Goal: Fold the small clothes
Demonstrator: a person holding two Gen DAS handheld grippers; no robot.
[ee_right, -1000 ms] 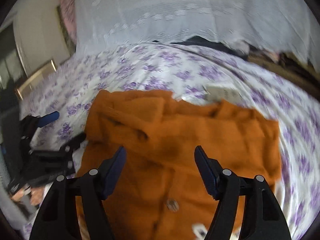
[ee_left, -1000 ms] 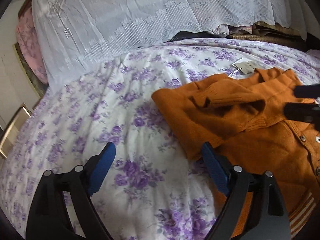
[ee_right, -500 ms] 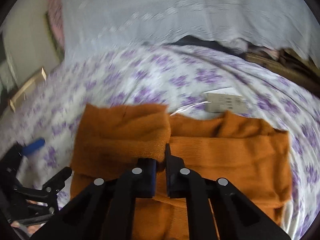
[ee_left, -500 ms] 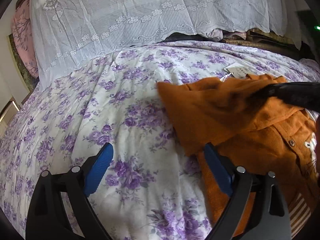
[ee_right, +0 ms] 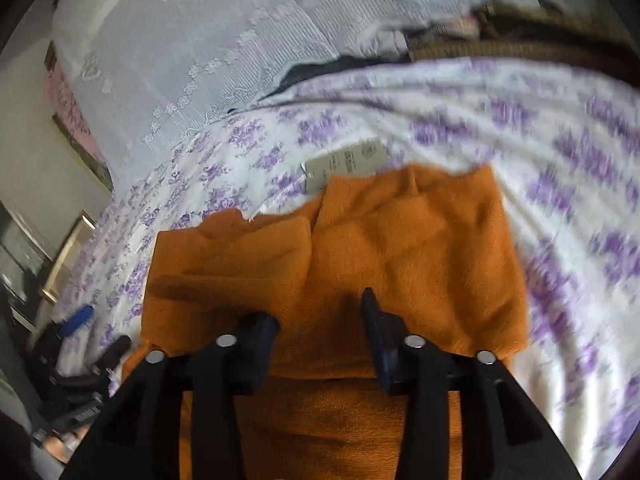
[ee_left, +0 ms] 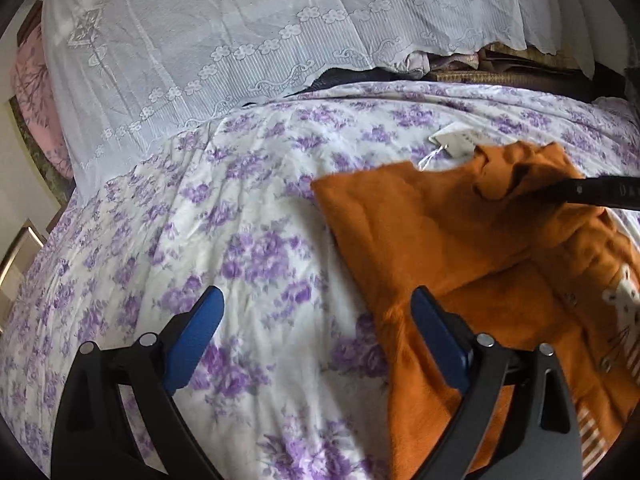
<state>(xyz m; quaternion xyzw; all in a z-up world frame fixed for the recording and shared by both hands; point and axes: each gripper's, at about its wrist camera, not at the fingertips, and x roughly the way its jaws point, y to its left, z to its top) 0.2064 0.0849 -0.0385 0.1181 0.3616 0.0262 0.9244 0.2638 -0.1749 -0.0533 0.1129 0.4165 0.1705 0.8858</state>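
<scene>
We are at the sleeve-folding step: the orange sweater [ee_right: 400, 248] lies on the flowered bed [ee_left: 248, 208], our right hand-held gripper [ee_right: 320, 320] has just been opening with nothing between its jaws, the left hand-held gripper [ee_left: 316, 316] stands wide and empty, and next we probably must fold the body.

A bedroom in a home. A bedspread [ee_left: 224, 240] printed with purple flowers covers the bed, and white lace cloth [ee_left: 248, 28] drapes bedding piled behind.
</scene>
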